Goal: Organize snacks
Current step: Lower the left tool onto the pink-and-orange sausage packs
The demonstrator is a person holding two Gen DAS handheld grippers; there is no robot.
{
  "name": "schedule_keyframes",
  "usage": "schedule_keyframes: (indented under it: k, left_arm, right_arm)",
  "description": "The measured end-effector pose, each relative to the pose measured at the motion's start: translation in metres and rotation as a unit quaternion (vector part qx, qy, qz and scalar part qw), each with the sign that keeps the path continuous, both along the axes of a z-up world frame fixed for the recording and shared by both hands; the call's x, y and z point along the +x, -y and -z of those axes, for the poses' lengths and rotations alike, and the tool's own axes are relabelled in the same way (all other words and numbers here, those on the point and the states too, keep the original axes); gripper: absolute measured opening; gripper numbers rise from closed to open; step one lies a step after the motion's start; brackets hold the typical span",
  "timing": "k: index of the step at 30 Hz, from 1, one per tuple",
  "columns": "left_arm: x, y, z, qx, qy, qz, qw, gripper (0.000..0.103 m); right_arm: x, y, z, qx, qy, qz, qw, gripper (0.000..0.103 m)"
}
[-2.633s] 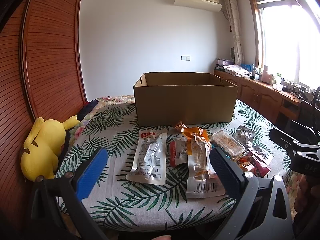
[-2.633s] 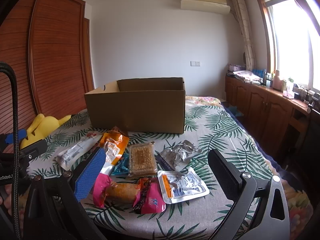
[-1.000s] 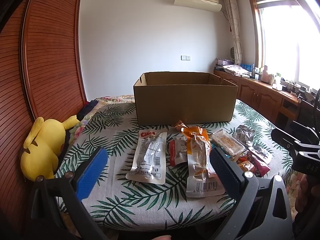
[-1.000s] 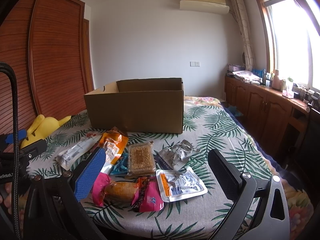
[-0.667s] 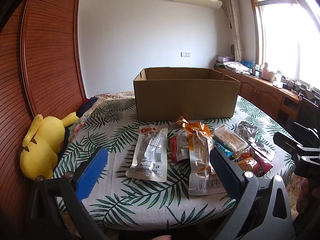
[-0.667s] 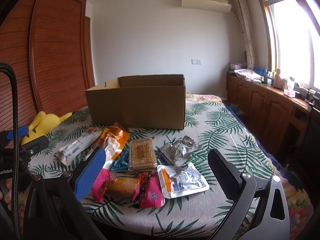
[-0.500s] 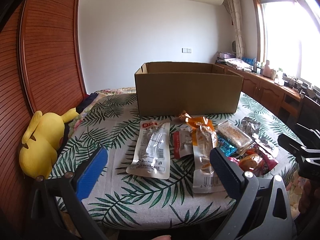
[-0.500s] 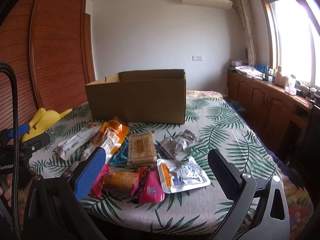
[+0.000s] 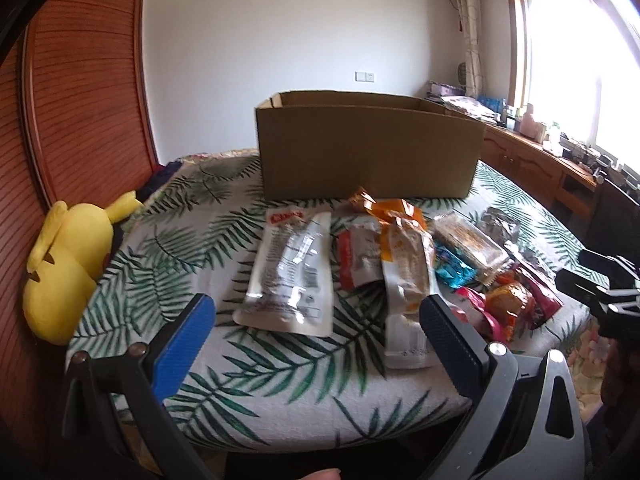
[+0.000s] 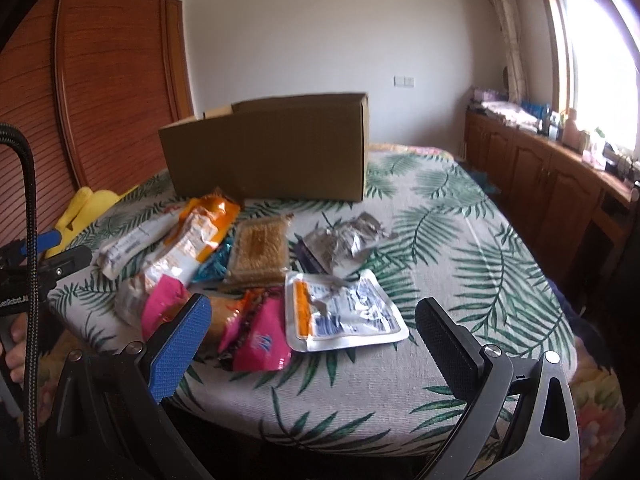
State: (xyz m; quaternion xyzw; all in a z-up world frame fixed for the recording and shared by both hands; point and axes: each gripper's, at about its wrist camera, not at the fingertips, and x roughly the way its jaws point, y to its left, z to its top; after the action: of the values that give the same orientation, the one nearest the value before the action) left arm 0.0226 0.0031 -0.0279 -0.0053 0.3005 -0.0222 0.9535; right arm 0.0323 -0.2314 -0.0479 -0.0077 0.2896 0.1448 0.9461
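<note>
Several snack packs lie in front of an open cardboard box [image 9: 368, 148] [image 10: 272, 152] on a palm-leaf cloth. A clear pouch with a red label [image 9: 294, 276] lies left, beside an orange-topped pack [image 9: 404, 256]. Pink-wrapped snacks [image 10: 260, 336], a white pouch with an orange stripe [image 10: 344, 312], a cereal bar [image 10: 260, 252] and a silver wrapper [image 10: 344, 242] lie to the right. My left gripper [image 9: 316, 320] is open just short of the clear pouch. My right gripper [image 10: 312, 320] is open near the pink snacks and the white pouch. Neither holds anything.
A yellow plush toy [image 9: 68, 268] lies at the table's left edge by a wooden wardrobe [image 9: 80, 92]. Wooden cabinets [image 10: 540, 172] with clutter run under the window on the right. The table's [image 10: 460, 240] right half carries bare cloth.
Both grippers have moved forward and tilted down toward the snacks, which now look larger and nearer. The packs and the box have not moved. Both grippers stay open.
</note>
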Motion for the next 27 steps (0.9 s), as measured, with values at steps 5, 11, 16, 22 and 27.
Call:
schedule_keyframes:
  k: [5, 11, 16, 22, 27]
  left_arm:
    - [-0.001, 0.017, 0.005, -0.014, -0.016, 0.025, 0.9995, 0.103]
    - [0.001, 0.040, 0.007, -0.026, -0.032, 0.058, 0.9975, 0.102]
    - [0.008, 0.063, 0.005, -0.026, -0.035, 0.094, 0.9946, 0.100]
    - [0.020, 0.097, 0.001, 0.003, -0.051, 0.165, 0.9850, 0.096]
    - [0.027, 0.118, 0.000, 0.016, -0.072, 0.221, 0.9724, 0.089]
  right_arm:
    - [0.011, 0.005, 0.004, 0.002, -0.019, -0.006, 1.000, 0.100]
    - [0.010, 0.010, 0.004, 0.001, -0.020, -0.006, 1.000, 0.100]
    - [0.012, 0.012, 0.003, -0.003, -0.020, -0.008, 1.000, 0.100]
    - [0.020, 0.025, 0.002, -0.001, -0.030, -0.005, 1.000, 0.100]
    - [0.030, 0.030, -0.001, -0.002, -0.044, -0.019, 0.999, 0.097]
